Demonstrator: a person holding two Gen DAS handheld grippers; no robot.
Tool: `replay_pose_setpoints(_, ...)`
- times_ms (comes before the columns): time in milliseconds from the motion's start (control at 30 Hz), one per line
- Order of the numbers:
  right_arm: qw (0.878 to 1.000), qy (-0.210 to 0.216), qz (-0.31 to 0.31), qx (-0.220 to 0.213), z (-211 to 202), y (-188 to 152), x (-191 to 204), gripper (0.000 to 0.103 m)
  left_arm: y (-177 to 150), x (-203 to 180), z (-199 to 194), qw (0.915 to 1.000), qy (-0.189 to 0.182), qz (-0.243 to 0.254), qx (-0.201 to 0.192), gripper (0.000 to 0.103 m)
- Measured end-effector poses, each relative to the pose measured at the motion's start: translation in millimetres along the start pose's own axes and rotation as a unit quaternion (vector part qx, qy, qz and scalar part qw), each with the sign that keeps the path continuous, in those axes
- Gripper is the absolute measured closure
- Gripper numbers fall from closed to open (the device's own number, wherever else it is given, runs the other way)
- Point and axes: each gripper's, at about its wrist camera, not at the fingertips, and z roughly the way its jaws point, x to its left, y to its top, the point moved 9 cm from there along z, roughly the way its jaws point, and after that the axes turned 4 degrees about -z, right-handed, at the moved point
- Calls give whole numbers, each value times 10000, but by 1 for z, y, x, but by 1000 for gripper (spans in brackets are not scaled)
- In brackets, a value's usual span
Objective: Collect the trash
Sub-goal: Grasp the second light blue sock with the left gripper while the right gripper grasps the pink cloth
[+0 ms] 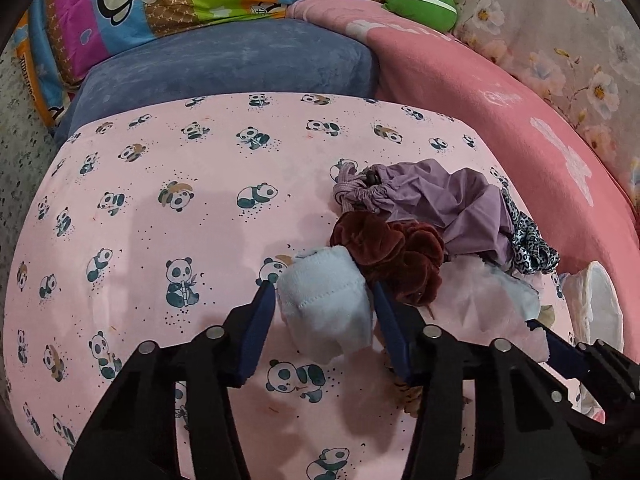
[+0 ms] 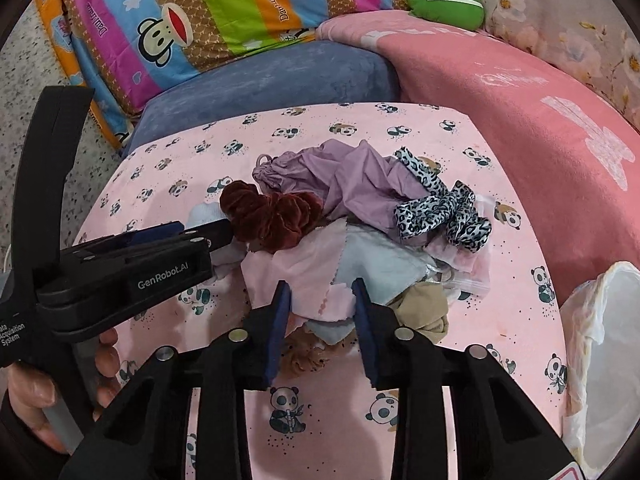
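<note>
Fingers of the left gripper (image 1: 324,304) are sitting either side of a pale blue knitted sock (image 1: 326,308), seemingly pinching it, at the near-left edge of the dark red velvet scrunchie (image 1: 394,256) on the panda-print pink surface (image 1: 160,184). Right gripper (image 2: 320,308) is hovering partly open over a pink-and-blue cloth scrap (image 2: 320,276) just nearer than the scrunchie, gripping nothing; a white-lined bin (image 2: 604,344) is waiting well to the right.

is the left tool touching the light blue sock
Touching. In the left wrist view the left tool has both fingers pressed against the sides of the light blue sock, no gap showing.
</note>
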Motion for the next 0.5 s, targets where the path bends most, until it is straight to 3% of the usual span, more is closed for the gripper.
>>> replay_pose_setpoints(167,10000,30,-12,38,2,-6,-2,91,-5,-2,-3,10000,37,52,-5,70)
replay_pose_setpoints(500,9993,267,168,-200,-32,-9,-4,93,-11,-12,-31,9999,-13,-45,-132,73)
